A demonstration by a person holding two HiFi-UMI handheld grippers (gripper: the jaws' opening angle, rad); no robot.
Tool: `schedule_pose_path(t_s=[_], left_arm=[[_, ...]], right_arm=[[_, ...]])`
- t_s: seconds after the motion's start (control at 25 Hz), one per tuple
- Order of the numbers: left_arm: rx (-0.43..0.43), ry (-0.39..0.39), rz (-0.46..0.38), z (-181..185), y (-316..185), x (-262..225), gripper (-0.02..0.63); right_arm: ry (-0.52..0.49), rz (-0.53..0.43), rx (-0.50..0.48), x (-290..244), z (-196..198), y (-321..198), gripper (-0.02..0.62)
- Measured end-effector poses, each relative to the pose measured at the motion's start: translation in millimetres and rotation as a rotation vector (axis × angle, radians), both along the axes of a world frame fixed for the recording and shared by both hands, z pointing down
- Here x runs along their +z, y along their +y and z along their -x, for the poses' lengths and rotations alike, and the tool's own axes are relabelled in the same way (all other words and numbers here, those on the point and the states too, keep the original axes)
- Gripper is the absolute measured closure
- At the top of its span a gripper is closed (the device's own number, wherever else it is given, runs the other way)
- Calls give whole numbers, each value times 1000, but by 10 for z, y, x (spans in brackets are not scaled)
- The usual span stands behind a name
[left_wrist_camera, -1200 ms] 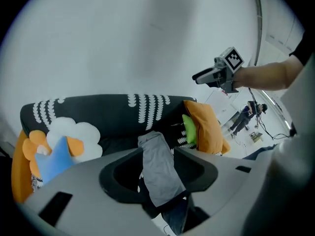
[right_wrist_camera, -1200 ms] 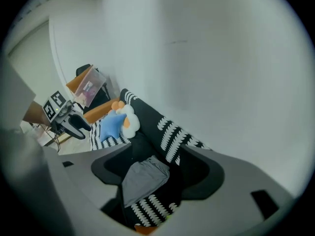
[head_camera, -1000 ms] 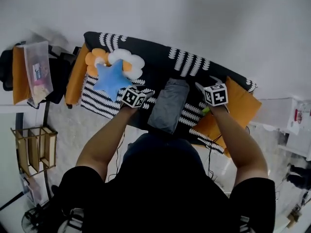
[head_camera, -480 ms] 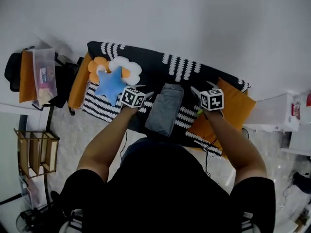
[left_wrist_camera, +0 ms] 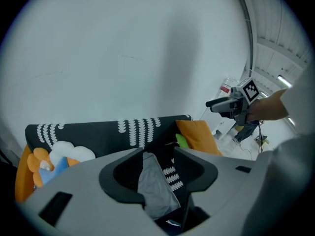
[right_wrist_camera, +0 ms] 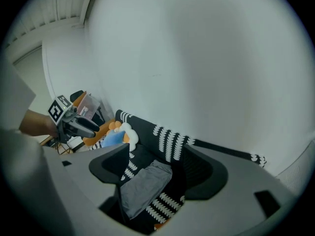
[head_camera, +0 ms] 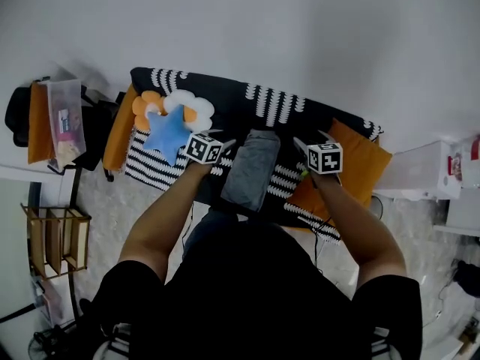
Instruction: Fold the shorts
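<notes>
The grey shorts (head_camera: 251, 169) lie folded into a long narrow strip on the black sofa seat (head_camera: 225, 103). My left gripper (head_camera: 222, 139) hovers just left of them. The right gripper (head_camera: 313, 139) hovers to their right, over the orange cushion (head_camera: 360, 163). In the left gripper view the jaws (left_wrist_camera: 158, 154) stand wide apart, and the shorts (left_wrist_camera: 155, 186) show beyond the gap, untouched. The right gripper view shows the same: jaws (right_wrist_camera: 156, 154) wide apart, with the shorts (right_wrist_camera: 145, 188) lying on the sofa past them. Neither gripper holds anything.
A blue star pillow (head_camera: 166, 132) and a white cloud pillow (head_camera: 191, 107) sit at the sofa's left end. Striped black-and-white throws (head_camera: 154, 163) hang over the front edge. A wooden rack (head_camera: 54, 238) stands on the floor at left, and a white cabinet (head_camera: 424, 175) at right.
Both grippers have lifted a little off the sofa on either side of the shorts. The shorts have stayed where they lay.
</notes>
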State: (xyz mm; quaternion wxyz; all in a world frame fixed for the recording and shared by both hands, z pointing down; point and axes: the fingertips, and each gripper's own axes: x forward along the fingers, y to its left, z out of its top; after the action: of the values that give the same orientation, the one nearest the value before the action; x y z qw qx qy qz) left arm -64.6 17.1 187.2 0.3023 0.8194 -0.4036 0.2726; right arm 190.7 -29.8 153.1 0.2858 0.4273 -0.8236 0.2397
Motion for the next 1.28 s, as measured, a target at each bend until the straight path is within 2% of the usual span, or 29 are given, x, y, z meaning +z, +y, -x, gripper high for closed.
schedule_pose_path(t_s=[0.2,0.4,0.72,0.88,1.04,1.28], left_arm=[[13,15,47,69,-195,250,391],[43,5,100,233,-398,506,391],[75,15,190,374,-800,1155,390],[81,23,232,413,-1076,1577,390],[93,37,275,368,-1238,2024,390],[177,47,340,129,-1362,2675,387]], right_arm=[[26,3,40,231,37,-169,238],[-20,53,105,551,106,-299,238],[2,133,159,1286,88,-559,243],[14,178,145,1755,117,-756,260],[24,222,135,2220,128,-867,265],[-6,283,145,2843,227,-970,270]])
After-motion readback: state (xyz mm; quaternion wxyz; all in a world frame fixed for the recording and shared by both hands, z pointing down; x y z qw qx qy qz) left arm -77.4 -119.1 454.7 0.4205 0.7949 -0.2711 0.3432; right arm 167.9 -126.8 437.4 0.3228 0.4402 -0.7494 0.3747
